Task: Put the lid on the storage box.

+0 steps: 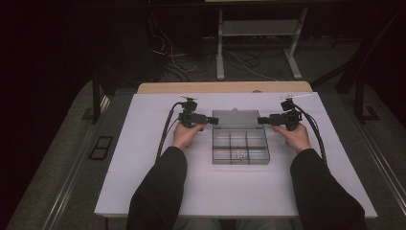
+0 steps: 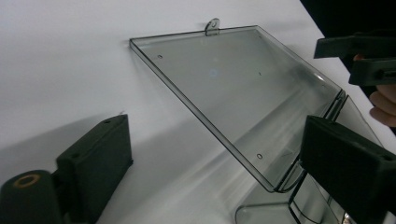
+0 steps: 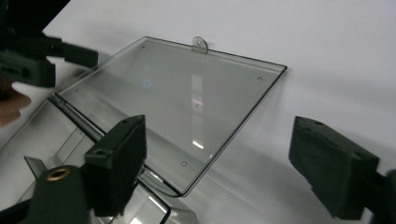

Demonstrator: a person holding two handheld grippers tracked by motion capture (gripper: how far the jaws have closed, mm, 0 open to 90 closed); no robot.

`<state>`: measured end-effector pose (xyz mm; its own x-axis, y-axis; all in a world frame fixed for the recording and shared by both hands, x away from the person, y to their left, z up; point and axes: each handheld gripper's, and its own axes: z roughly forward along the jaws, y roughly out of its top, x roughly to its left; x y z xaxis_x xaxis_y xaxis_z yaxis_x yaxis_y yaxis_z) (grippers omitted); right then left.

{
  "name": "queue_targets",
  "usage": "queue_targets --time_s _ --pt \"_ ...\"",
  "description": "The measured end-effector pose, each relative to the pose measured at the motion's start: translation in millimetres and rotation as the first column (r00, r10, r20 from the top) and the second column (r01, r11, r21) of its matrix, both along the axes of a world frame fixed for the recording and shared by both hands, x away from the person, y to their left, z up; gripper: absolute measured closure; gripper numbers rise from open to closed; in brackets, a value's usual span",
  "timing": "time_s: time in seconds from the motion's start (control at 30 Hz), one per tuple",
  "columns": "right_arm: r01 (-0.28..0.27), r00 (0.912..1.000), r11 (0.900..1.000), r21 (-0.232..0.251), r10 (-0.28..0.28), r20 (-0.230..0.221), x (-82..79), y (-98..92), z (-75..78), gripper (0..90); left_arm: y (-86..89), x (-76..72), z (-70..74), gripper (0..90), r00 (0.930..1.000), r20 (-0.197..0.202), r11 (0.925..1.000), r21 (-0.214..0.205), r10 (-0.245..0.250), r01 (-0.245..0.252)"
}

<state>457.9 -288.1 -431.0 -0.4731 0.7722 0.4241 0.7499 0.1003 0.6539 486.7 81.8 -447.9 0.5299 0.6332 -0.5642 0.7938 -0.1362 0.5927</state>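
We have one clear plastic organiser box [image 1: 240, 146] lying open near the middle of the tabletop [image 1: 143, 182], its lid [image 1: 233, 118] folded back flat toward the far edge. We judge the lid is laid back like this so the compartments can be reached from above. The tray shows six compartments, three across and two deep, and the middle one in the near row holds a small cluster of metal bits [image 1: 239, 155], too small for us to count or name.

There are two grippers, one in each hand, and they flank the lid: the left gripper [image 1: 211, 120] just beside its left edge, the right gripper [image 1: 262, 120] just beside its right edge, both pointing inward at it. We read this mirrored placing as a setup for taking the lid from both sides at once, probably to swing it shut.

In the left gripper view the fingers [image 2: 98, 161] stand apart with the lid's corner [image 2: 273, 186] between them and nothing pressed. In the right gripper view the fingers [image 3: 119, 163] are likewise apart, straddling the lid's other corner [image 3: 184, 191] without touching it. The lid's far edge carries one small hanging tab [image 3: 201, 44]. Two dark sleeves come in from the near edge
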Motion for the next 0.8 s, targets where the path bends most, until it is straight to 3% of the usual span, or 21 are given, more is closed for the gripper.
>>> queue_targets --time_s 0.23,0.37,0.53,0.8 --pt "0.015 0.9995 0.9997 0.019 -0.015 -0.027 0.6 -1.5 -6.8 23.1 -3.8 -1.4 -3.7 16.6 0.9996 -0.025 0.9995 -0.030 -0.015 0.014" --pt "0.017 0.9993 0.9996 0.022 -0.016 -0.033 -0.1 -1.6 -9.0 24.2 -4.4 -1.5 -6.6 24.5 0.9975 -0.042 0.9960 -0.071 -0.057 0.054" --pt "0.009 0.9993 0.9995 0.029 -0.008 -0.036 -0.9 -0.6 -8.5 29.7 -4.9 -1.3 -7.6 33.9 0.9963 -0.047 0.9925 -0.102 -0.072 0.067" --pt "0.006 0.9991 0.9996 0.029 -0.005 -0.042 -0.7 3.5 -9.0 32.1 -4.6 -1.1 -9.8 43.7 0.9966 -0.059 0.9933 -0.103 -0.058 0.051"
